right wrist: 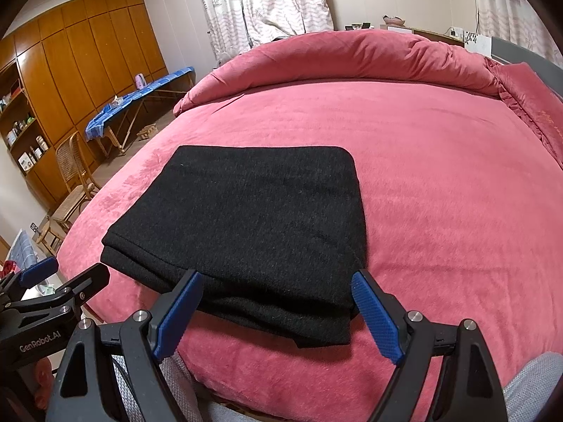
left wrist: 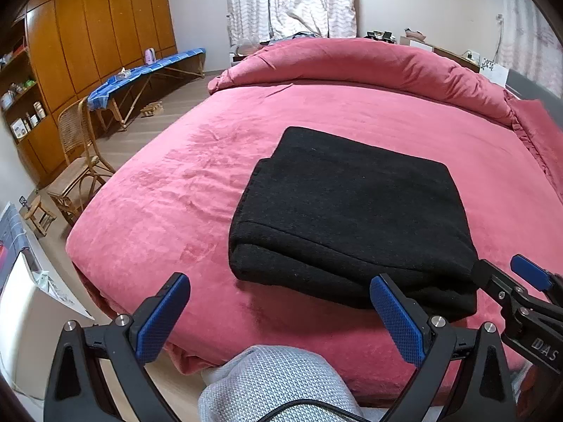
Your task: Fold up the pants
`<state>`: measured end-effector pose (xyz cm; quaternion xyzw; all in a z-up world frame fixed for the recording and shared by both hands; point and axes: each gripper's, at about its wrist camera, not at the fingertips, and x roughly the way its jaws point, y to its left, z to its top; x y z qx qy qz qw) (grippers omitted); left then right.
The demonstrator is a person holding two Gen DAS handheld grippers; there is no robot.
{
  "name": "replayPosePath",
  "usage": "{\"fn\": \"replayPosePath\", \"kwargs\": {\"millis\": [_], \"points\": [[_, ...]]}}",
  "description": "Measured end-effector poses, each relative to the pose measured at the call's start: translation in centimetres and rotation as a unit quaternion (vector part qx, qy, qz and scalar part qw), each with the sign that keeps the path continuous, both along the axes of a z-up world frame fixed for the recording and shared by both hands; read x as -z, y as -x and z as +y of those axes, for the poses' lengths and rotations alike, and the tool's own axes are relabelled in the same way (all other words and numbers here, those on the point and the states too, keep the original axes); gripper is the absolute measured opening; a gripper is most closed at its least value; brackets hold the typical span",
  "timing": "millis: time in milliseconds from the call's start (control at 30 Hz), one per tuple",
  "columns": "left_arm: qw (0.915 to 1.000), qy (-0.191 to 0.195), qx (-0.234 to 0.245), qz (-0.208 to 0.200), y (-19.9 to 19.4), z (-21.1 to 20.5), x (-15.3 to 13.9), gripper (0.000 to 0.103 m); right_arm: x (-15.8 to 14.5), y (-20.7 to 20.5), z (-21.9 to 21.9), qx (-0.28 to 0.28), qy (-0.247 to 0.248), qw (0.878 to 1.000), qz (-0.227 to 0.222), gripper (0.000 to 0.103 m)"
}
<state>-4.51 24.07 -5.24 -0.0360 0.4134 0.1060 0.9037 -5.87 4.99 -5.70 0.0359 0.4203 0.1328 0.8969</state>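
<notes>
The black pants (left wrist: pixel 348 211) lie folded into a thick rectangle on the pink bed (left wrist: pixel 176 193); they also show in the right wrist view (right wrist: pixel 246 218). My left gripper (left wrist: pixel 281 302) is open and empty, just in front of the pants' near left corner. My right gripper (right wrist: pixel 278 299) is open and empty, its blue fingers astride the pants' near edge without clamping it. The right gripper also shows in the left wrist view (left wrist: pixel 503 274), and the left gripper in the right wrist view (right wrist: pixel 67 270).
A rolled pink duvet (left wrist: pixel 369 63) lies along the far side of the bed (right wrist: pixel 440 193). A rattan chair (left wrist: pixel 77 161), a blue-covered table (left wrist: pixel 147 74) and wooden wardrobes (left wrist: pixel 88 35) stand to the left. My grey-clad knee (left wrist: pixel 278 383) is below the grippers.
</notes>
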Motion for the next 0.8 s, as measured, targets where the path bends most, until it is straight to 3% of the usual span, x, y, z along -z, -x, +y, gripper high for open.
{"fn": "replayPosePath", "kwargs": {"millis": [800], "points": [[0.9999,0.004,0.015,0.005,0.14,-0.58,0.08,0.103,0.03,0.03,0.17,0.001,-0.004,1.000,0.003,0.088]]}}
